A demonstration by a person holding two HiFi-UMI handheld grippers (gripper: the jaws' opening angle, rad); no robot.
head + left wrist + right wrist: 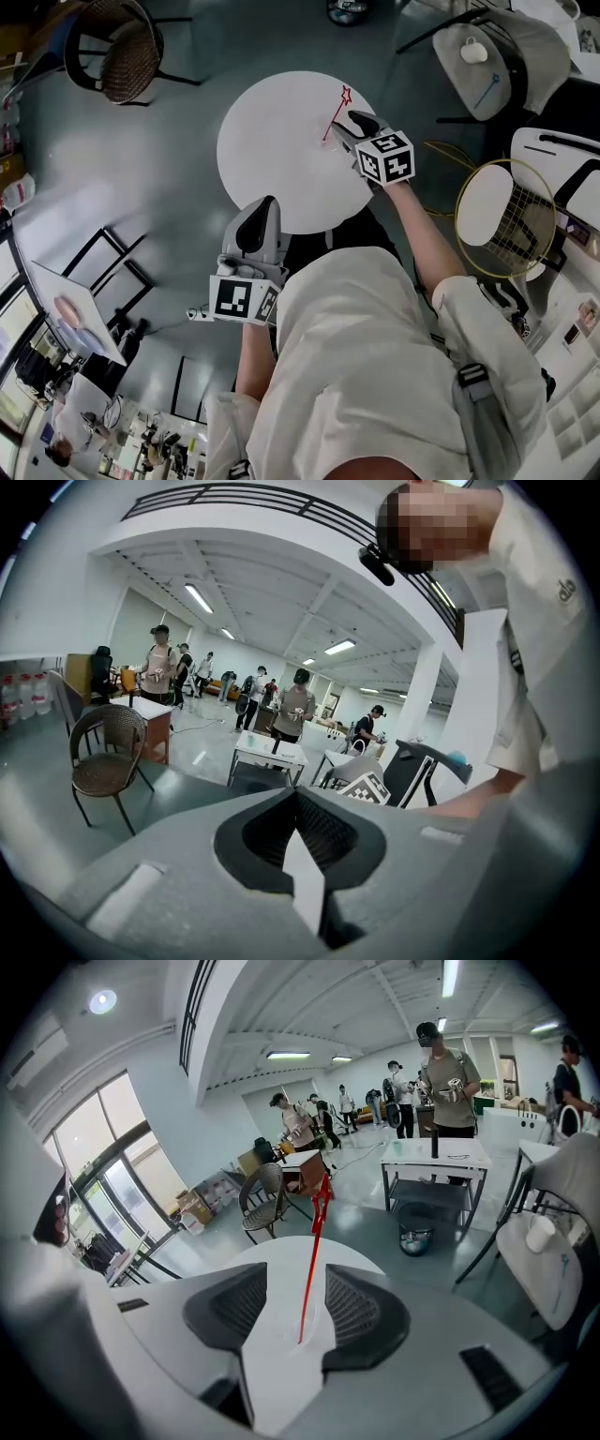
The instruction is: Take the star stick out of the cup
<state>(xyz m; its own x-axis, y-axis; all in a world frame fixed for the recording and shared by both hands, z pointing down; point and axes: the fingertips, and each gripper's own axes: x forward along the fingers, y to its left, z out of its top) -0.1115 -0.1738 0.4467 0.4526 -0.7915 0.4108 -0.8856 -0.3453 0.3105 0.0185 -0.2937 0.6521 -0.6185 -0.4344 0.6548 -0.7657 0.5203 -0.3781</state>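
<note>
**Right gripper** point(296, 1288): jaws spread wide. The stick point(311, 1260) stands between the two ribbed pads, closer to the right pad. Neither pad touches it, and nothing is gripped. The stick leans slightly, with the star at the top, above the jaw tips. Its foot rests on the table point(272, 150), inside what appears to be a clear cup point(302, 1333); only a faint outline of the cup shows.

**Left gripper** point(296, 799): jaws pressed together at the tips, with nothing between them. In the head view it sits at the near rim of the table, well apart from the stick.

**Edges and room:** In the head view the stick stands near the far-right rim of the round top. The right gripper reaches it from the right side, over that rim. A wicker chair point(117, 47) stands beyond the table at the far left, well apart. A wire-frame stand point(506, 216) is to the right of the right arm, with open floor between it and the table.
</note>
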